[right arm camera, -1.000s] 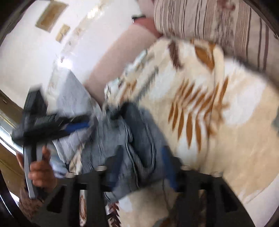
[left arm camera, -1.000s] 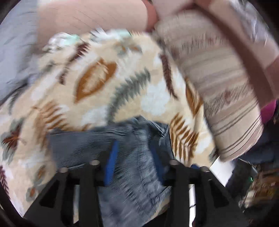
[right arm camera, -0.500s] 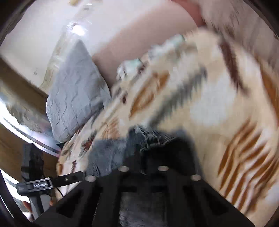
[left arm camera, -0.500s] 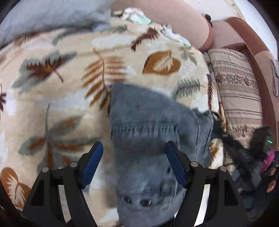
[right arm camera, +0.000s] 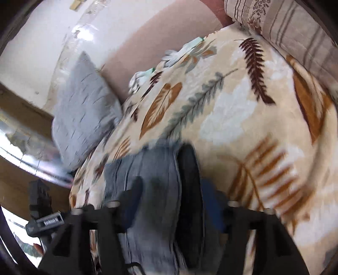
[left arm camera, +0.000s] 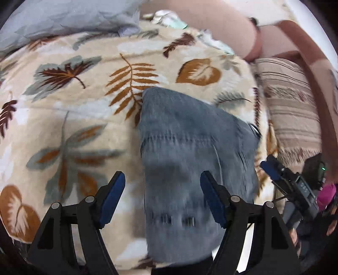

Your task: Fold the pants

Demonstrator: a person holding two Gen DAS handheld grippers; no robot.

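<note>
The grey-blue denim pants (left arm camera: pixel 190 152) lie folded in a compact stack on the leaf-patterned blanket (left arm camera: pixel 84 118). My left gripper (left arm camera: pixel 162 196) is open and empty, hovering just above the near part of the stack. In the right wrist view the pants (right arm camera: pixel 152 173) lie right in front of my right gripper (right arm camera: pixel 171 203), whose blue pads stand apart on either side of the cloth; the view is blurred by motion. The right gripper also shows in the left wrist view (left arm camera: pixel 272 169) at the stack's right edge.
A grey pillow (left arm camera: pixel 63 19) lies at the back left. A striped cushion (left arm camera: pixel 291 105) leans at the right against the pink sofa back (left arm camera: pixel 211 27). A small white-green cloth (right arm camera: pixel 179 52) lies at the blanket's far edge.
My left gripper let go of the pants and opened wide, then drew back a little. My right gripper went from shut on the cloth to open, and the folded stack now rests on the blanket.
</note>
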